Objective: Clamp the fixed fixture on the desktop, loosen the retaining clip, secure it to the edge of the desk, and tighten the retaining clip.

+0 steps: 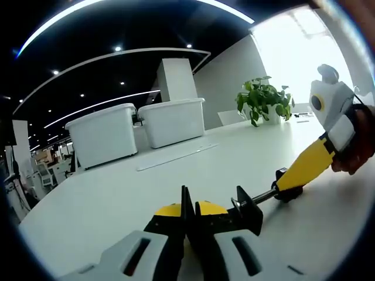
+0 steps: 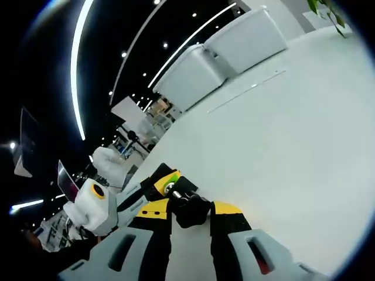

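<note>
**A:** What is the setting?

**B:** An office with a dark ceiling, light strips and spotlights. A broad white desk (image 1: 146, 187) runs through both views. Two white lidded bins (image 1: 140, 126) stand side by side at its far side, and a leafy potted plant (image 1: 263, 99) sits near a bright window.

**A:** And the fixture itself?

**B:** In the left gripper view the clamp fixture (image 1: 249, 208) lies on the desk just ahead of the jaws. Its black body carries a threaded rod leading to a yellow handle (image 1: 307, 164) with a black collar. In the right gripper view the handle's yellow end (image 2: 167, 182) points toward the camera.

**A:** How does the left gripper stand?

**B:** The left gripper (image 1: 188, 219) has its yellow-tipped jaws pressed together on a thin black plate of the fixture, so it is clamped on it. It also appears in the right gripper view (image 2: 137, 205), coming in from the left.

**A:** And the right gripper?

**B:** The right gripper (image 2: 190, 212) has its jaws set around the handle's dark end. In the left gripper view it (image 1: 340, 126) grips the far end of the yellow handle, with a hand (image 1: 354, 155) behind it.

**A:** Anything else nearby?

**B:** A long flat strip (image 1: 176, 157) lies on the desk before the bins.
</note>
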Tool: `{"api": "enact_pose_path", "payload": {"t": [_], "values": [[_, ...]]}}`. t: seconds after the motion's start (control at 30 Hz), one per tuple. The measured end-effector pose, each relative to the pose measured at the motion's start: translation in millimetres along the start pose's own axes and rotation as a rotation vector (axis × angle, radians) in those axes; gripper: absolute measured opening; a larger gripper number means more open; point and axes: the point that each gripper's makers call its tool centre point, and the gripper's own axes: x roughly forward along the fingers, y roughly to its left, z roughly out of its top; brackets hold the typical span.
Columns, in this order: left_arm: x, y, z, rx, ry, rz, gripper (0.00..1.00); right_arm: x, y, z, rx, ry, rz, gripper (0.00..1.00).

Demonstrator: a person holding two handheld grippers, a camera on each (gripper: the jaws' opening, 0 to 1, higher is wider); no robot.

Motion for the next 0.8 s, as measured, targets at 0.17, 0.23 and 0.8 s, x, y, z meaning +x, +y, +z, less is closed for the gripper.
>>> {"api": "enact_pose_path", "payload": {"t": [0.17,0.23,0.8], "values": [[0.2,-0.1,-0.1,-0.001,0.001,0.001,0.07,-0.7,1.8,7.0,-0.208,-0.068,-0.038,0.22],[0.3,-0.1,-0.1,0.000,0.001,0.001,0.07,-2.5,5.2,8.4,-0.354,-0.093,-0.056,0.21],[5.0,4.8,-1.7,0.002,0.004,0.010,0.07,-10.1,27.8,4.5,-1.415,-0.182,-0.230,0.21]]}}
